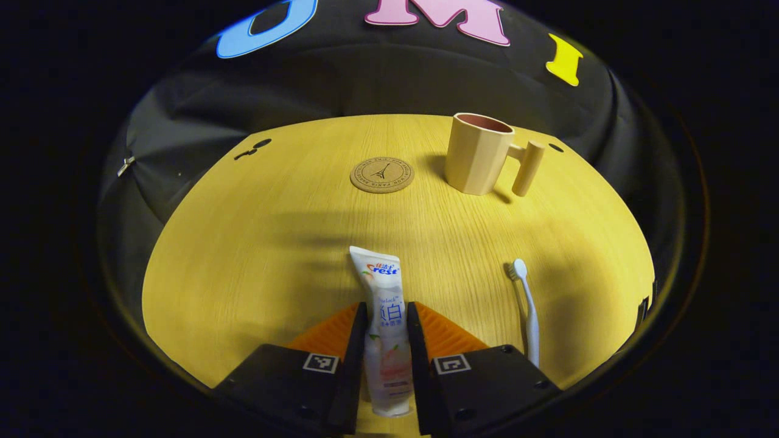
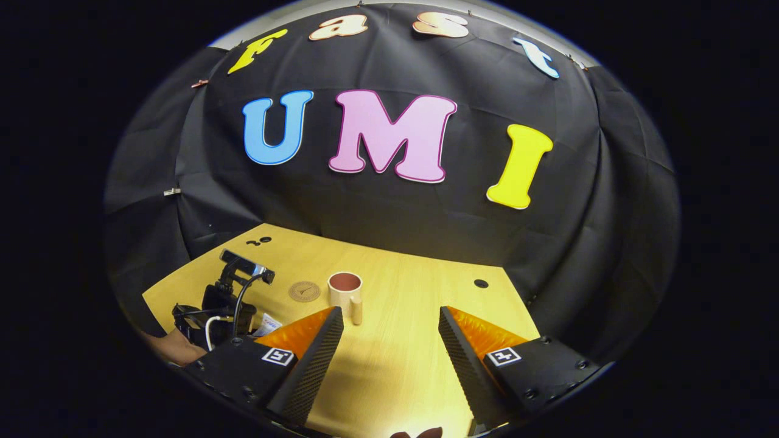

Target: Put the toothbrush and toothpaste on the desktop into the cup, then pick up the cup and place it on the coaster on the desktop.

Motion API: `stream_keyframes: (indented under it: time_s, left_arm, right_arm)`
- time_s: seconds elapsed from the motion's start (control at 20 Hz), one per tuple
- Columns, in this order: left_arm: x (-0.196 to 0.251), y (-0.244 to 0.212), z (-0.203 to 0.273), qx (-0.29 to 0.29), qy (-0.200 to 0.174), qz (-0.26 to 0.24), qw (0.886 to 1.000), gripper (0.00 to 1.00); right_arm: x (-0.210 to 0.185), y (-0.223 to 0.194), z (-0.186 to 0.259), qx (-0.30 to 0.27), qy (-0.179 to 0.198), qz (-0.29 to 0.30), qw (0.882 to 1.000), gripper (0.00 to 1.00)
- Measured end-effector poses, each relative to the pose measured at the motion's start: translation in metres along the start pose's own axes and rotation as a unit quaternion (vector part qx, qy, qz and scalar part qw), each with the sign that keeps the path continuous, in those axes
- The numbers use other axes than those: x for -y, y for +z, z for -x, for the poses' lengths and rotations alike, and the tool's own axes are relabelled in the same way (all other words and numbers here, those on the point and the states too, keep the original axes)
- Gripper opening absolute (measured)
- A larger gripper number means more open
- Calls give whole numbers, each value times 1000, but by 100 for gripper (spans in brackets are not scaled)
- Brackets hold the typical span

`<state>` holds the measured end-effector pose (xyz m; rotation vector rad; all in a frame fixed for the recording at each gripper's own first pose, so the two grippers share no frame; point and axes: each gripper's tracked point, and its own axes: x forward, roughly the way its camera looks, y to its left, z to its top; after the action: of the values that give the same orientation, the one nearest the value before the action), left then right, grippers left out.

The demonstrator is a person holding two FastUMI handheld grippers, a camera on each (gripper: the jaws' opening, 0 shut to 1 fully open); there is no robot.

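Left gripper (image 1: 387, 340) fingers clamped on white plastic toothpaste tube (image 1: 384, 316), long axis running straight ahead toward beige faceted cup (image 1: 478, 153), far right on yellow wooden worktop (image 1: 255, 255). Right gripper (image 2: 389, 340) wide open, empty, hovering high.

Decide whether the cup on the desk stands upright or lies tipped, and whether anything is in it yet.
Upright: the cup stands on its base, mouth up, beside the coaster. Nothing sticks out of it; the toothpaste and toothbrush lie on the desk.

Black gripper bodies (image 1: 387, 340), square tag markings, screws, ribbed fingers (image 2: 313, 359).
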<state>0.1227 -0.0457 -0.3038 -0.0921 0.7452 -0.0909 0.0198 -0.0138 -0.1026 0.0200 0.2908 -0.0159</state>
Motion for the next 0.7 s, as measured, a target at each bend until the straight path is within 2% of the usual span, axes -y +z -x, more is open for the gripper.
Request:
stream_keyframes:
  time_s: [0.05, 0.2, 0.25, 0.3, 0.4, 0.45, 0.5, 0.7]
  left_arm:
    - [0, 2, 0, 2, -5, -4, 1000, 45]
    - [0, 3, 0, 9, -26, -9, 1000, 33]
    - [0, 4, 1, 12, -36, -8, 999, 40]
    - [0, 4, 2, 13, -49, -5, 999, 34]
    - [0, 2, 7, 10, -70, 3, 997, 31]
    - [-1, 3, 13, 15, -74, 7, 997, 34]
    - [-3, 5, 22, 22, -81, 9, 996, 29]
    - [-8, 12, 63, 47, -105, 13, 993, 29]
  right_arm:
    - [-5, -3, 1, -6, 3, -5, 1000, 98]
    - [-22, -15, -3, -25, 6, -9, 1000, 98]
    - [-27, -20, -5, -32, 7, -8, 999, 98]
    - [-32, -25, -8, -38, 8, -7, 999, 98]
    - [-42, -33, -16, -55, 8, -8, 998, 98]
    - [-48, -40, -20, -68, 8, -10, 998, 98]
    - [-52, -49, -24, -83, 8, -13, 996, 98]
    - [-75, -91, -38, -148, 15, -22, 989, 98]
